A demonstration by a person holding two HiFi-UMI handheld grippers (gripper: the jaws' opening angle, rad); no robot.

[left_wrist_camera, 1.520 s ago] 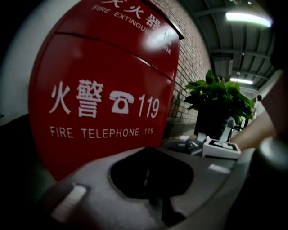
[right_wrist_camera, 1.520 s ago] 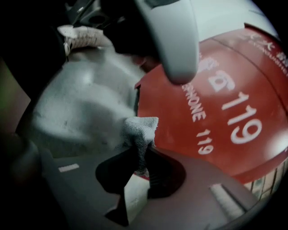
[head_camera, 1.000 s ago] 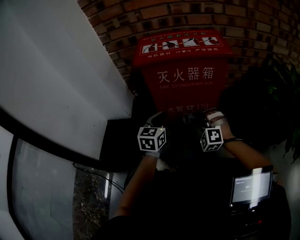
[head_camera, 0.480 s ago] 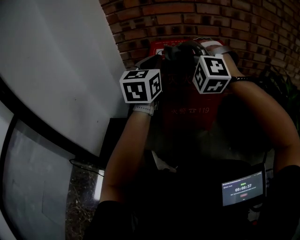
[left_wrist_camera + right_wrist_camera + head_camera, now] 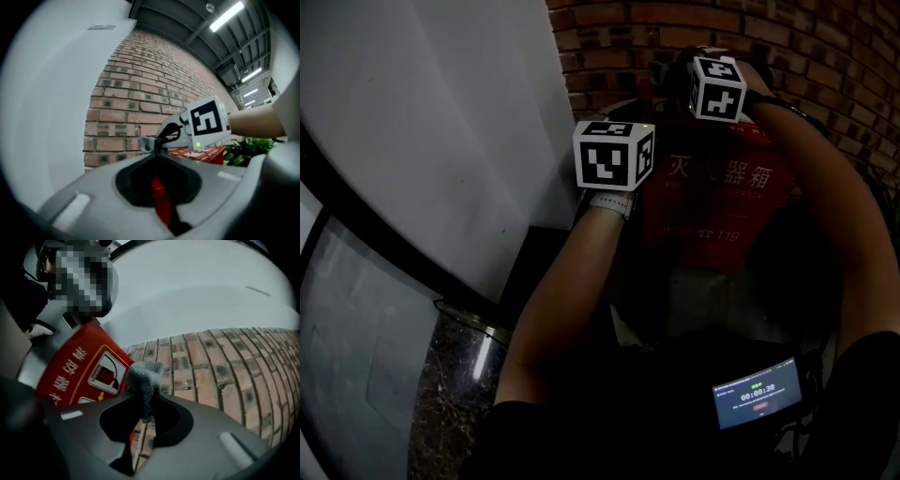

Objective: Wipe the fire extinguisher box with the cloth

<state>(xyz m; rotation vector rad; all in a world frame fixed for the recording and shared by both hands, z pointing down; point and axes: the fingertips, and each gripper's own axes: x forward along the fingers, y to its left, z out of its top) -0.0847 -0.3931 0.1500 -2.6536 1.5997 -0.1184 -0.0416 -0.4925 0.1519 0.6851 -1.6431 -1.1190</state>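
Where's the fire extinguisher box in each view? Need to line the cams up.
Head view: box centre-right, red front with white lettering.
Left gripper view: only a red sliver of the box, right of centre, next to the plant.
Right gripper view: box at left, pictogram label towards the camera.
Shared landmark: the brick wall behind it, seen in all three.

Head view: above, down onto fire extinguisher box (image 5: 717, 202) | left gripper view: sideways, near brick wall (image 5: 136, 98) | right gripper view: close over box top | shared: box, wall
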